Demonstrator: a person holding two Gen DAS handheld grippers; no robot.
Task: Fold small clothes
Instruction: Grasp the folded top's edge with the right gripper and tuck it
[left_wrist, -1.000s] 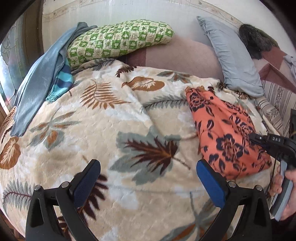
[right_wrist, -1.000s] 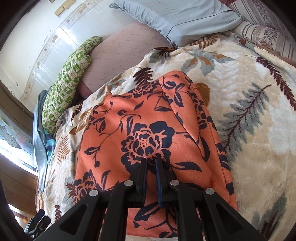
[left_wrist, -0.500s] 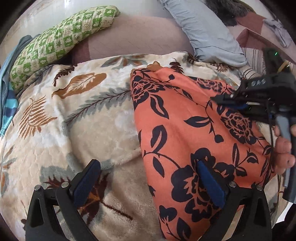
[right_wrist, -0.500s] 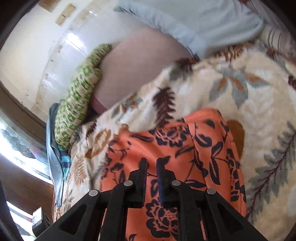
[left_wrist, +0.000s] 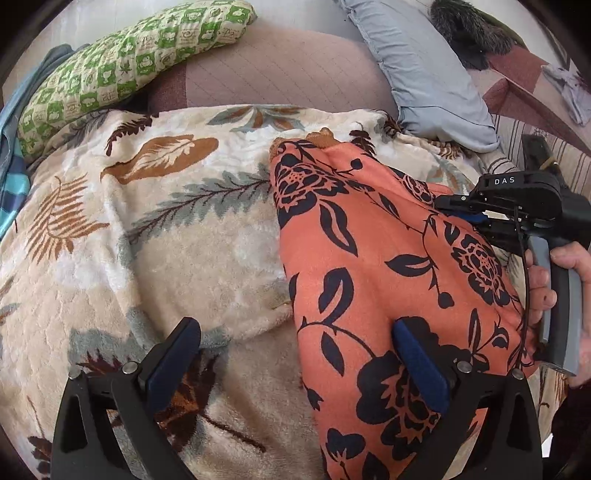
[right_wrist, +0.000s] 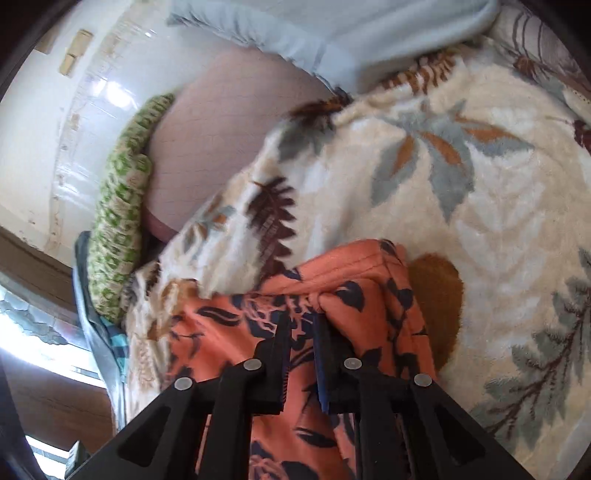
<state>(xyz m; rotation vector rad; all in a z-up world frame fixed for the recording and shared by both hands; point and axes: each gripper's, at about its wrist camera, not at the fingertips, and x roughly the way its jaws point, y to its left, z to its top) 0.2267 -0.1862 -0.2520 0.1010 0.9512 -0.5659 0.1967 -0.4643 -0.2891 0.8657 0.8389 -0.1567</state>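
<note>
Right gripper (right_wrist: 301, 325): narrowed to a slit; a bunched fold of the orange floral garment (left_wrist: 369, 266) is pinched between the blue pads near its far hem.
Left gripper (left_wrist: 295, 354): spread wide; nothing is held. The right pad (left_wrist: 417, 362) is laid on the garment, the left pad (left_wrist: 173, 358) over bare blanket.
Garment: spread lengthwise on the leaf-print blanket (left_wrist: 166, 236), to the right of the left wrist view.
Right hand (left_wrist: 561, 291): seen wrapped round the grey handle at the garment's right edge.
Beyond: a green checked pillow (left_wrist: 125, 66) and a pale blue pillow (left_wrist: 424, 70) are seen at the blanket's far edge.
</note>
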